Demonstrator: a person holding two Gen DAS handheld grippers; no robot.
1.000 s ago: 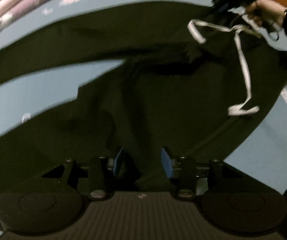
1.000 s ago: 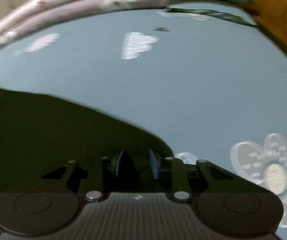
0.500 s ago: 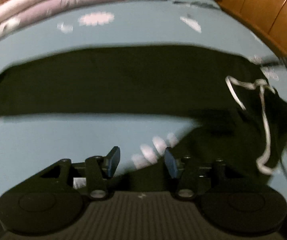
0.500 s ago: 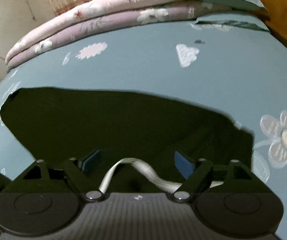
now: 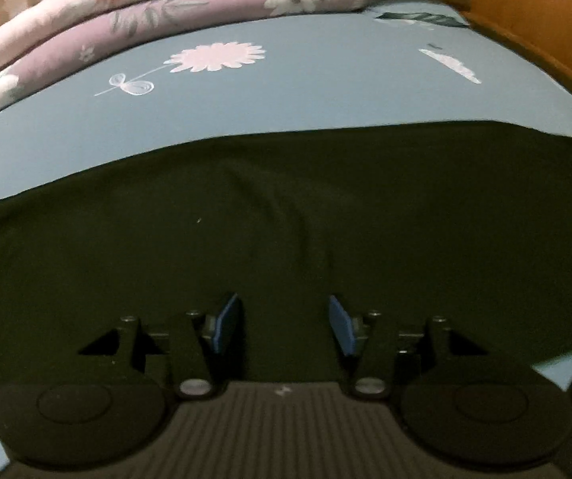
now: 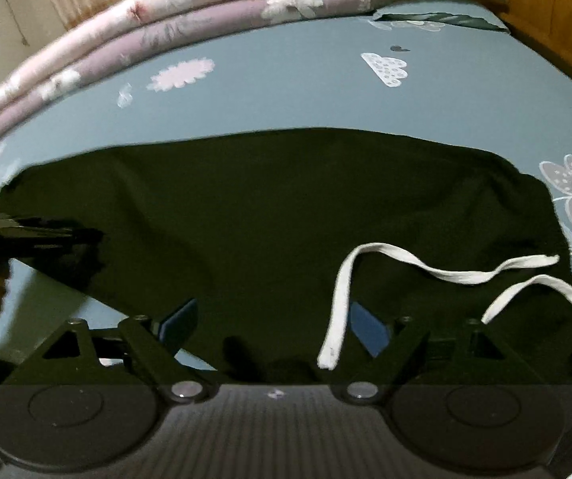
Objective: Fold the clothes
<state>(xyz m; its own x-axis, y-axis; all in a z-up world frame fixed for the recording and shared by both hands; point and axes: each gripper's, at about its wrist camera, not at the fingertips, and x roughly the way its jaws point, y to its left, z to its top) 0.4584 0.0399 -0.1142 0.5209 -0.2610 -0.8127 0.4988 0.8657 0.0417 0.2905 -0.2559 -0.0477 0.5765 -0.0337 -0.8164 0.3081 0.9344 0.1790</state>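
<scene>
Left wrist view: the left tool (image 5: 284,325) hangs over dark trousers (image 5: 286,231) spread flat across a blue flowered bed sheet (image 5: 306,92), its jaws partly apart with nothing pinched between them. Right wrist view: the right tool (image 6: 272,325), whose jaws have just been opening, stands wide and grips nothing; the trousers' white drawstring (image 6: 425,267) lies loose on the cloth, one end between the jaws. Folded quilts (image 6: 206,12) sit along the bed's far edge.

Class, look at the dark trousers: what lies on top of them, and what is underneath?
A white drawstring lies loose on the dark trousers. Under them is the blue flowered bedsheet; the part they cover is hidden.
</scene>
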